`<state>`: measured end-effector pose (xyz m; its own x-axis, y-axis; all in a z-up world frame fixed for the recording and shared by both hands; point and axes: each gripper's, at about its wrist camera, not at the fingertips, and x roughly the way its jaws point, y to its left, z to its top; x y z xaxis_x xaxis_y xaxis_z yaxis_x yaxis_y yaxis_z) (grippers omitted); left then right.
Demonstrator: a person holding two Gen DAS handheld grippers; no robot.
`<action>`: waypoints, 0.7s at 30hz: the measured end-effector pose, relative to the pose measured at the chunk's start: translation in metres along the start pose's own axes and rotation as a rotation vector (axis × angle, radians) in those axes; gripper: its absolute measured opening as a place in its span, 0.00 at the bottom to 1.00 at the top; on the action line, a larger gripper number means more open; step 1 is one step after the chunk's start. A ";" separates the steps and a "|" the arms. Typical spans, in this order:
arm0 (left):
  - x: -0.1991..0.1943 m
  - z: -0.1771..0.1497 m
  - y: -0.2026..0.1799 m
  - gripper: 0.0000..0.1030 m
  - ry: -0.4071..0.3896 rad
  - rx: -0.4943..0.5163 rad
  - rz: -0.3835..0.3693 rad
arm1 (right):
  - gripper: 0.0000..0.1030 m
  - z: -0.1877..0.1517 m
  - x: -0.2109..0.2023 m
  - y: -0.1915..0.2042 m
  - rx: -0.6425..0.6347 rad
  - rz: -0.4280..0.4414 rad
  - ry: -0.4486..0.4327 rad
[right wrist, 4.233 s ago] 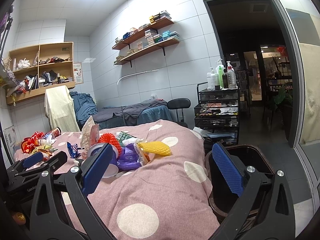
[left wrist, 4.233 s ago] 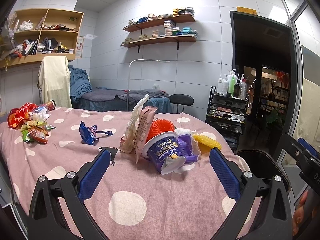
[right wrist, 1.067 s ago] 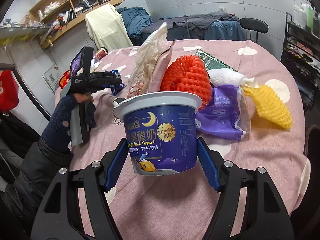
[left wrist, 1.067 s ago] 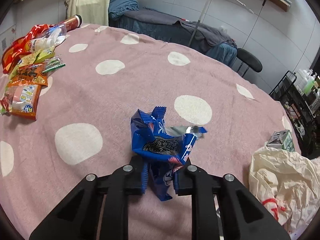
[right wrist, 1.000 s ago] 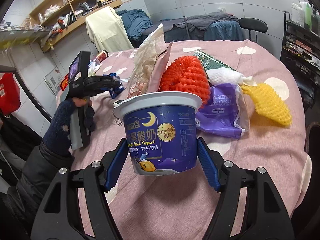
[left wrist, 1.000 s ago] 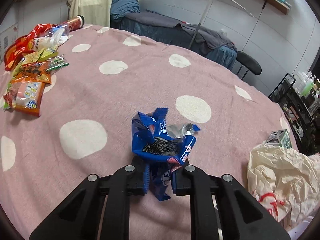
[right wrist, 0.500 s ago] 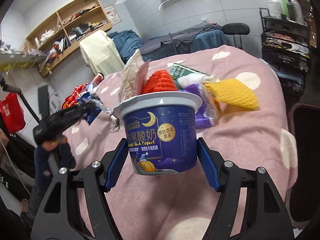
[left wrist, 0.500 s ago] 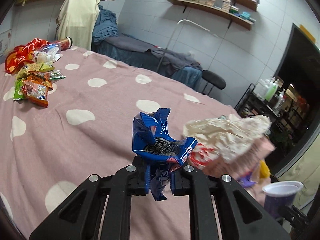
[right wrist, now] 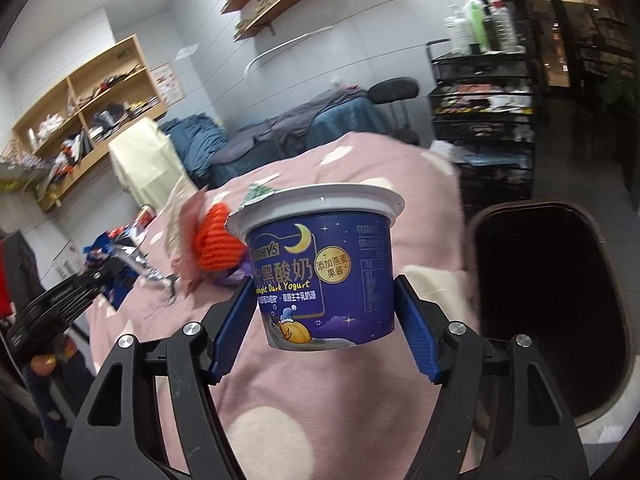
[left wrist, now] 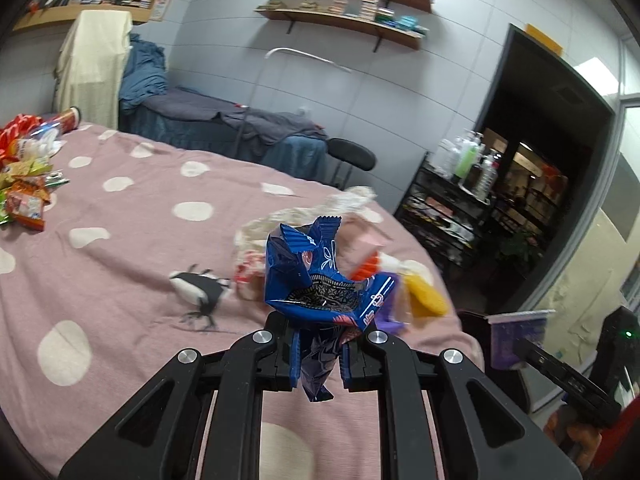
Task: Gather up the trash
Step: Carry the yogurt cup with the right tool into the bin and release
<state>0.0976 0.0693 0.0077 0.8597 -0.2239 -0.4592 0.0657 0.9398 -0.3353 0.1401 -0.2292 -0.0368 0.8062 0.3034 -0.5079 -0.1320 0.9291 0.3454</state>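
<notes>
Trash was in both my grippers: the left gripper (left wrist: pixel 318 354) pinched a crumpled blue wrapper (left wrist: pixel 320 280) at lower centre, fingers nearly together. The right gripper (right wrist: pixel 326 330) clamped the yogurt cup (right wrist: pixel 320 268) upright at frame centre, fingers wide around its sides. I judged both were carried off the pink tablecloth (right wrist: pixel 320 384) for dumping into the dark bin (right wrist: pixel 552 312) at right.

This looked like a salon or treatment room: a draped massage bed (left wrist: pixel 224 120) at upper left, a bottle-laden black trolley (left wrist: pixel 452 208) at right, tiled walls, cluttered shelves (left wrist: pixel 352 0) along the top.
</notes>
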 end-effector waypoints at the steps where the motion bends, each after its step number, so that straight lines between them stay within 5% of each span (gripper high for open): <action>1: 0.000 -0.001 -0.007 0.14 0.000 0.010 -0.014 | 0.67 0.000 -0.001 -0.007 0.008 -0.020 -0.008; 11: 0.017 -0.014 -0.074 0.14 0.047 0.117 -0.177 | 0.67 0.005 0.010 -0.113 0.185 -0.290 0.023; 21: 0.047 -0.024 -0.118 0.14 0.112 0.194 -0.270 | 0.68 -0.006 0.065 -0.177 0.251 -0.414 0.255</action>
<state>0.1181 -0.0577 0.0062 0.7378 -0.4882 -0.4661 0.3876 0.8718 -0.2996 0.2121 -0.3726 -0.1352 0.5918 -0.0062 -0.8060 0.3337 0.9122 0.2380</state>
